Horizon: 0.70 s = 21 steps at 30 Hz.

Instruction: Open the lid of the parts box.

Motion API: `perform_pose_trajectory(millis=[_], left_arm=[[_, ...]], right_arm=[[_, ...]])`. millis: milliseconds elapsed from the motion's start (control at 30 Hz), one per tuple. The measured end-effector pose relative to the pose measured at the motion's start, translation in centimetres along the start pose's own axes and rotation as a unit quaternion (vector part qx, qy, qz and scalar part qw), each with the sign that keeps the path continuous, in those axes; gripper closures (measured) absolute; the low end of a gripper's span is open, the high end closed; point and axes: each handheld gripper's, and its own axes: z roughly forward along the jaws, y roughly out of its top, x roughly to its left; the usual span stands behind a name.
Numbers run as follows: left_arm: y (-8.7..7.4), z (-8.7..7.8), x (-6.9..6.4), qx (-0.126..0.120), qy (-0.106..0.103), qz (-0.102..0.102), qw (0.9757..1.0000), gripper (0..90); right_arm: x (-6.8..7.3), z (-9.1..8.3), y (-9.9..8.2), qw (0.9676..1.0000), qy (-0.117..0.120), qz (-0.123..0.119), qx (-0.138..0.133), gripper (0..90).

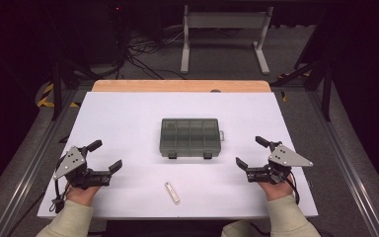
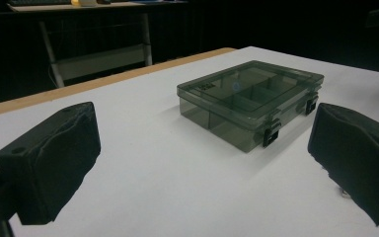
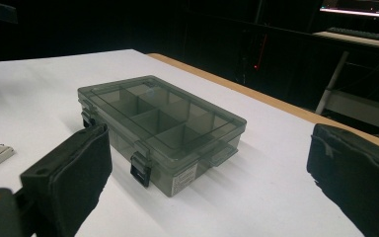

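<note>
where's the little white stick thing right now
In the high view the small white stick lies on the white table near its front edge, just in front of the closed grey compartment box.

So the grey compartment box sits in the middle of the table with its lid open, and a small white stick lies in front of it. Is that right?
Not quite: the box has its lid closed, with both front latches fastened, as the right gripper view shows. The rest holds: it sits mid-table, and the small white stick lies in front of it.
</note>
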Motion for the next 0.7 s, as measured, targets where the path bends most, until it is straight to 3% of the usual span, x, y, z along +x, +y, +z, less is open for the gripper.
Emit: perform_pose_trajectory(millis=[700], left_arm=[[0.07,0.21,0.1,0.009,0.003,0.004,0.9999,0.7]], right_arm=[[-0.05,0.13,-0.08,1.0,0.003,0.005,0.006,4.2]])
